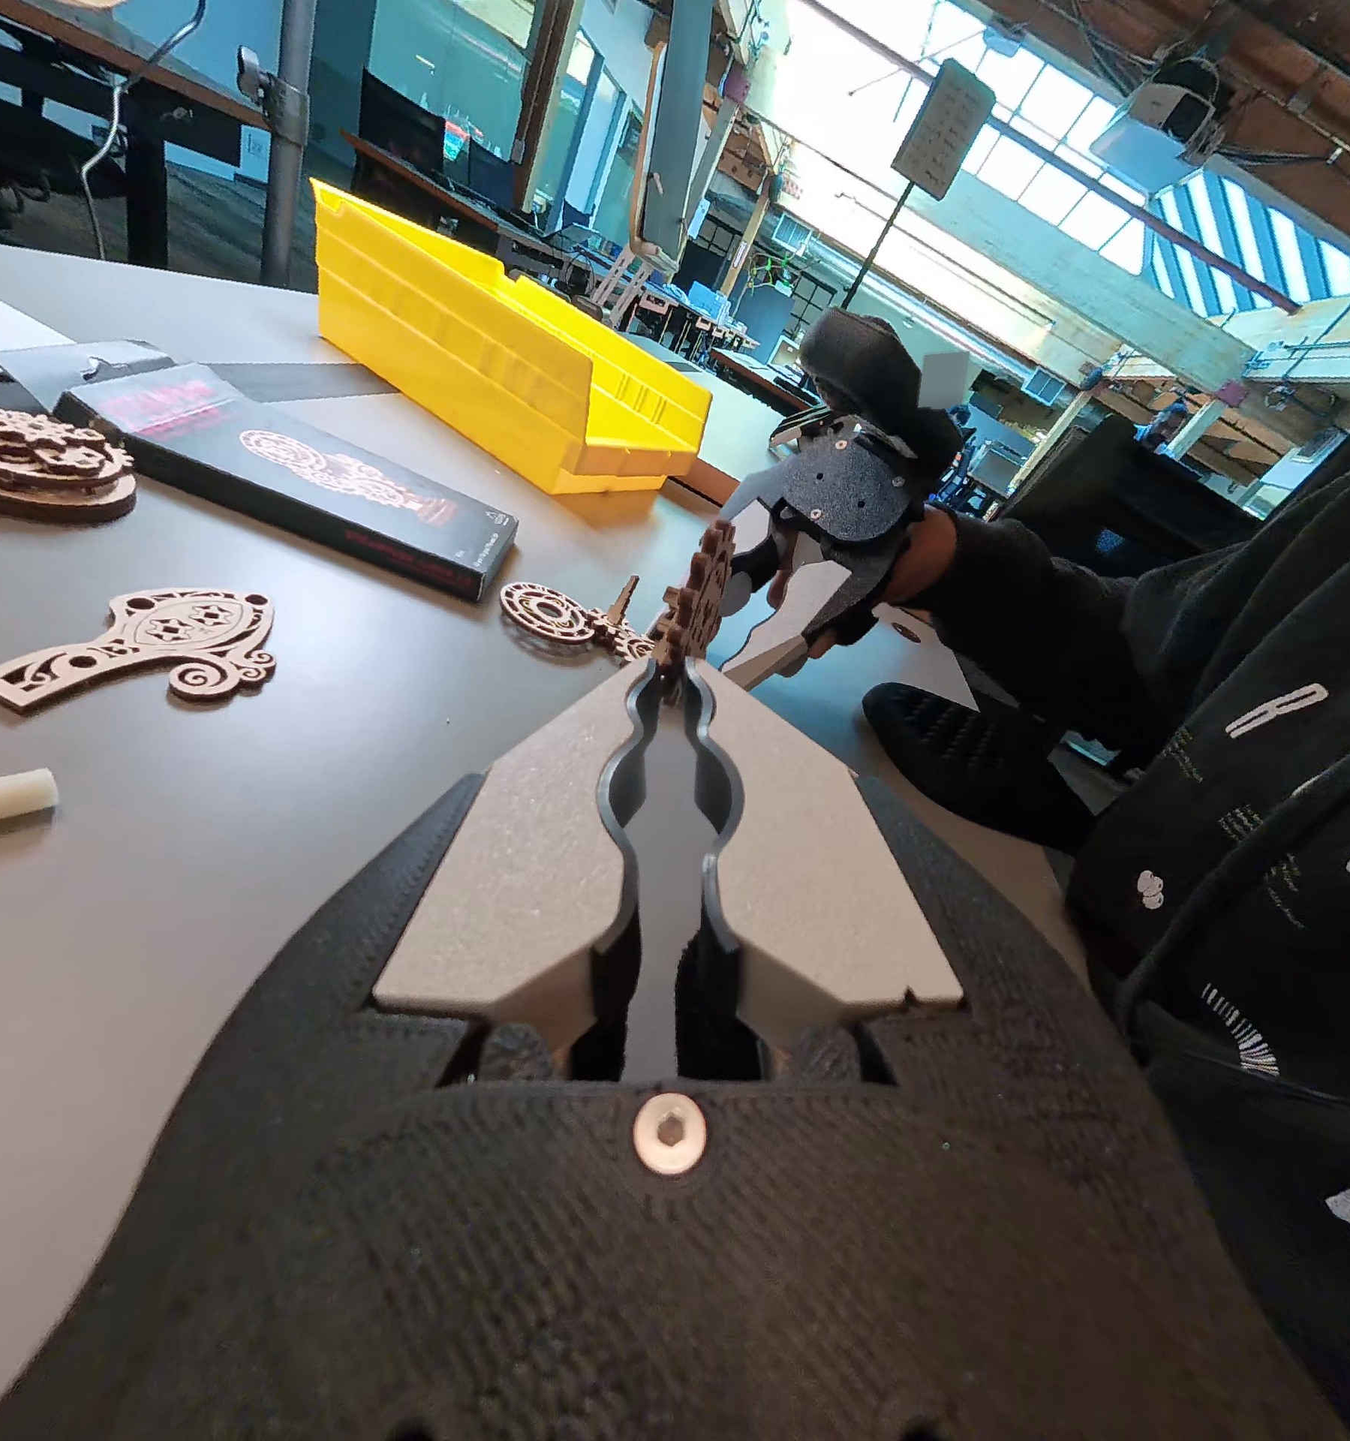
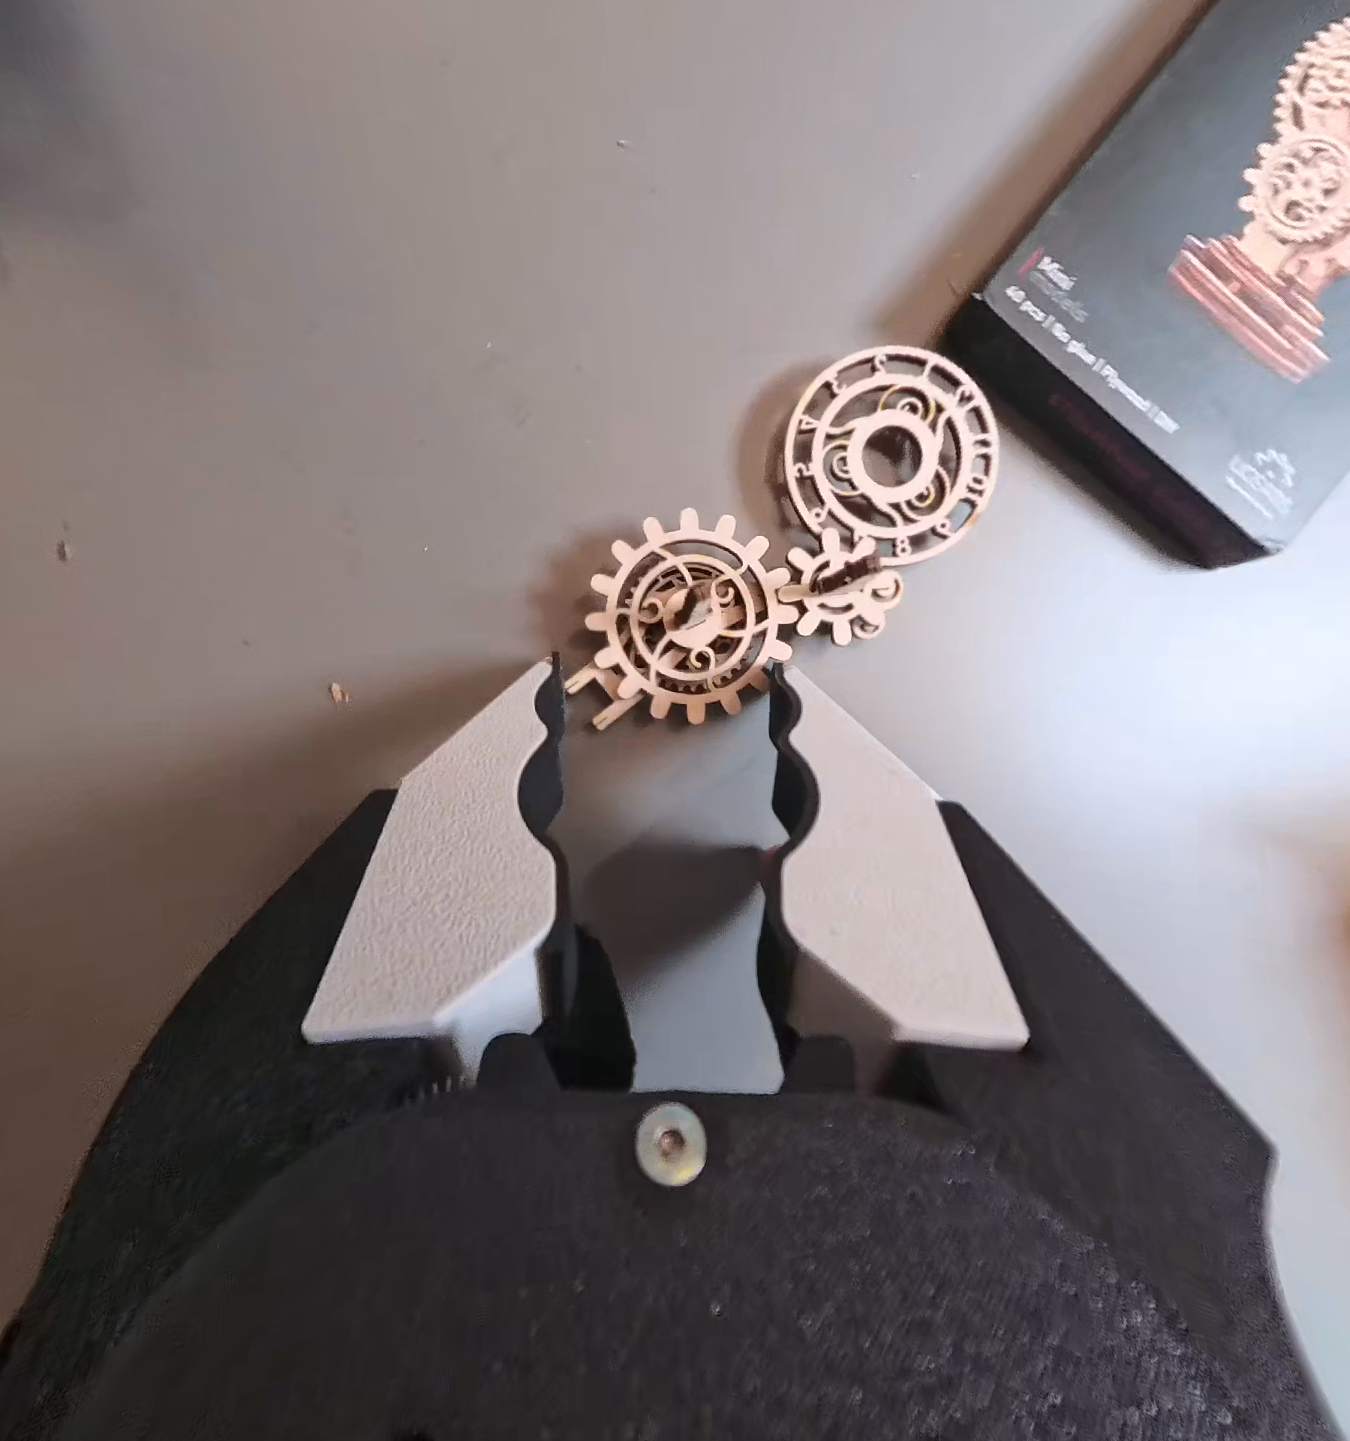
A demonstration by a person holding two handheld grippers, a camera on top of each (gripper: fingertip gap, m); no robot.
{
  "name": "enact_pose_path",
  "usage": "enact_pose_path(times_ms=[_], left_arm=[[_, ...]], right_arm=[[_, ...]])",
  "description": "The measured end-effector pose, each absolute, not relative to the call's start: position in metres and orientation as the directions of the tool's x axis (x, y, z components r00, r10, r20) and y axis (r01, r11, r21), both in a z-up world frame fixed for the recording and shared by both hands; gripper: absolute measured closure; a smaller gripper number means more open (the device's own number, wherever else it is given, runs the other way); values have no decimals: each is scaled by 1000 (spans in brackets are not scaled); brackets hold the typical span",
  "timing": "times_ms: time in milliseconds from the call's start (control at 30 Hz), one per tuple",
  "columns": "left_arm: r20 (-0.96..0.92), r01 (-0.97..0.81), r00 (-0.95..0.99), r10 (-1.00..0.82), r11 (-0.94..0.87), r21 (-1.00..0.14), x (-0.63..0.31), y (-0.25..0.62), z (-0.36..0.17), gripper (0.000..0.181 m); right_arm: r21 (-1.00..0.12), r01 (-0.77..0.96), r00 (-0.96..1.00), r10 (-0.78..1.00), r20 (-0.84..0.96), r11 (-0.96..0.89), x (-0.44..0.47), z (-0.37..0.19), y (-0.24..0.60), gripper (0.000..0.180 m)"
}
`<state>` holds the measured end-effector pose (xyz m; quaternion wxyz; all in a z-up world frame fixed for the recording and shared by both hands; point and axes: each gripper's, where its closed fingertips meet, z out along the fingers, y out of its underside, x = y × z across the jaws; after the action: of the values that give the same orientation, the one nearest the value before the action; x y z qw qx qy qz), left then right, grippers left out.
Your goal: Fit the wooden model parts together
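A toothed wooden gear stands on edge in the left wrist view. My left gripper is shut on its lower edge. My right gripper, held by a gloved hand, reaches in from the right, one finger on each side of the gear. In the right wrist view the right gripper is open, and the gear sits face-on at its fingertips. A small gear and a round dial ring lie just beyond. The left gripper does not show in the right wrist view.
On the grey table lie a black kit box, an ornate flat wooden plate, a built gear stack and a white stick. A yellow bin stands behind. The person's dark sleeve fills the right. One gripper's finger ends stand about 20 centimeters off the other's. From my left tips it is roughly 15 centimeters to the white stick; from my right, 25 centimeters.
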<state>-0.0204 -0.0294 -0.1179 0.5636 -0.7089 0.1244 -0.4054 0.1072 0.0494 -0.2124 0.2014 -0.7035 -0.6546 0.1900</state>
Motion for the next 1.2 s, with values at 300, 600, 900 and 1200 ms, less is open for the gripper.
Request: enact_pose_path(times_ms=[300,600,900,1200], left_arm=[[434,241,648,-626,-372,-896,-17,-24,-131,177],[400,203,638,-658,-357,-912,-10,-27,-130,178],[396,184,630,-669,-366,-912,-6,-28,-132,177],[430,174,640,-637,-424,-889,-4,-26,-141,178]], right_arm=[[-502,707,-580,814,-9,498,122,-212,0,129],[-566,698,-495,867,62,439,114,-203,12,120],[-599,728,-353,932,87,332,113,-209,1,131],[-616,689,-428,900,81,383,104,-210,-3,136]])
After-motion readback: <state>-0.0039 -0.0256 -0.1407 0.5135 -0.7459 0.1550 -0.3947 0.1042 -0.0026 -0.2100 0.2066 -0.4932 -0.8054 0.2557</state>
